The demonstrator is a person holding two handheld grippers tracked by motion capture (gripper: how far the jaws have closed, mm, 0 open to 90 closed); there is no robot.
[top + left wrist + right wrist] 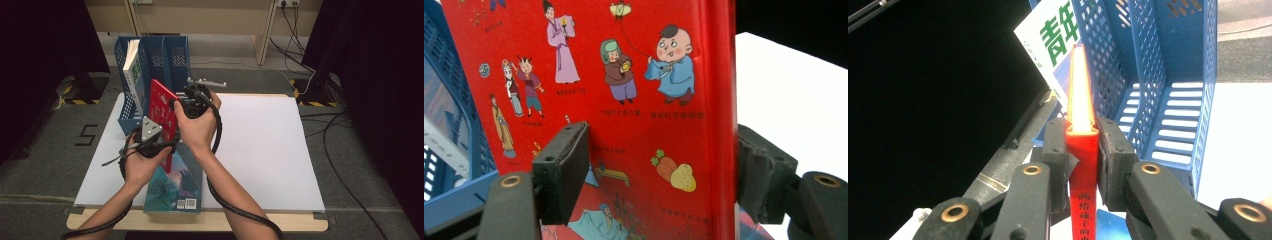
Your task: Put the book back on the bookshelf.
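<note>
A red picture book (162,100) stands upright on the white table (260,145), right in front of a blue file rack (165,55). My right gripper (187,95) is shut on its upper spine; in the right gripper view both pads squeeze the red book (1083,160) from either side, right gripper (1083,142). My left gripper (161,142) sits low against the book. In the left gripper view its jaws stand wide, left gripper (664,172): one pad lies in front of the red book's cover (624,100), the other just past the spine.
A white and green book (131,70) leans in the rack's left slot; the other slots of the blue rack (1168,75) stand vacant. A teal book (175,187) lies flat at the table's front edge. Cables run over the floor at right.
</note>
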